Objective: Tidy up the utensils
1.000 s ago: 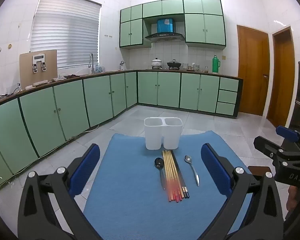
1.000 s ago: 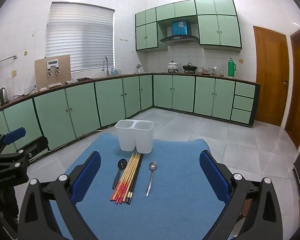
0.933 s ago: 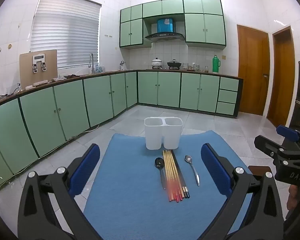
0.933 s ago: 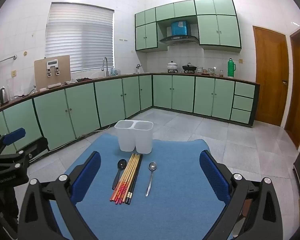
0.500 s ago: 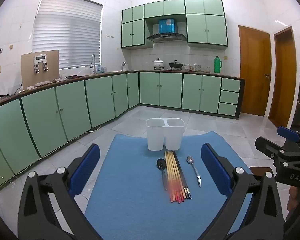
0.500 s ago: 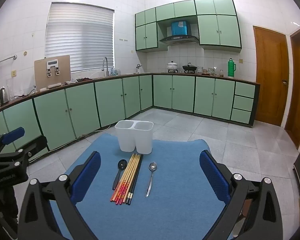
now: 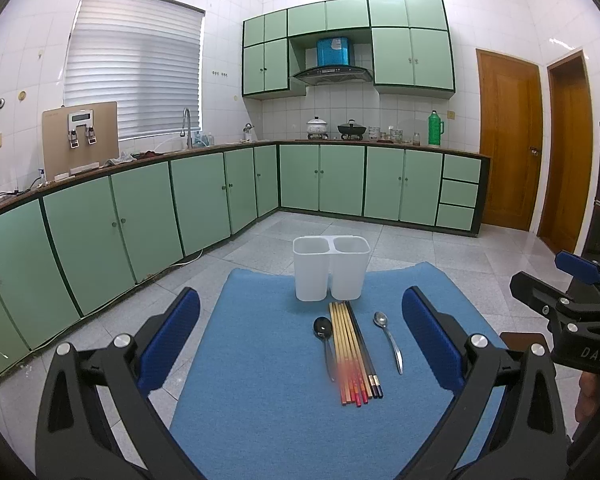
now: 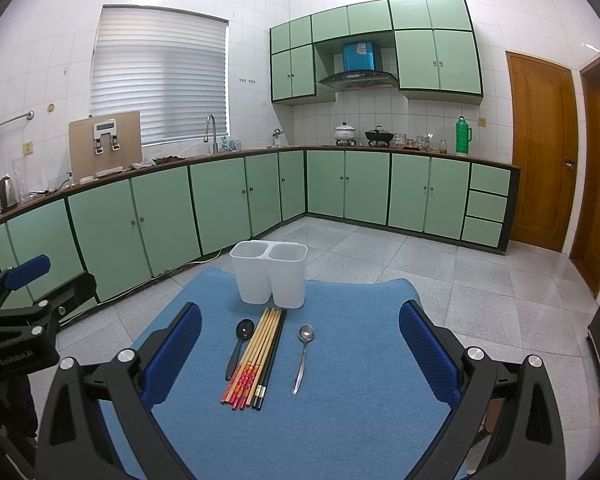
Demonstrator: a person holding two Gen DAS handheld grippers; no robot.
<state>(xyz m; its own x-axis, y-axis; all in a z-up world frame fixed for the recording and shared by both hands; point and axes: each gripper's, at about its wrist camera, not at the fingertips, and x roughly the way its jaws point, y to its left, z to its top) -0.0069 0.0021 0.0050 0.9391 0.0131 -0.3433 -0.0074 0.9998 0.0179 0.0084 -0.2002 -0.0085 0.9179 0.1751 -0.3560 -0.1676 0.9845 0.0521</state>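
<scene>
left claw (image 7: 300,336) wide, empty | right claw (image 8: 300,338) wide, empty | chopsticks (image 8: 258,356) before holder (image 8: 269,272) | worktop (image 8: 340,420) near edge cut off

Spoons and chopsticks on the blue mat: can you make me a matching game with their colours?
Things:
1. spoon left of the chopsticks
2. spoon right of the chopsticks
3. utensil holder
4. mat

Colours:
A. white
B. blue
C. black
D. silver

Pairs: 1-C, 2-D, 3-A, 4-B
</scene>
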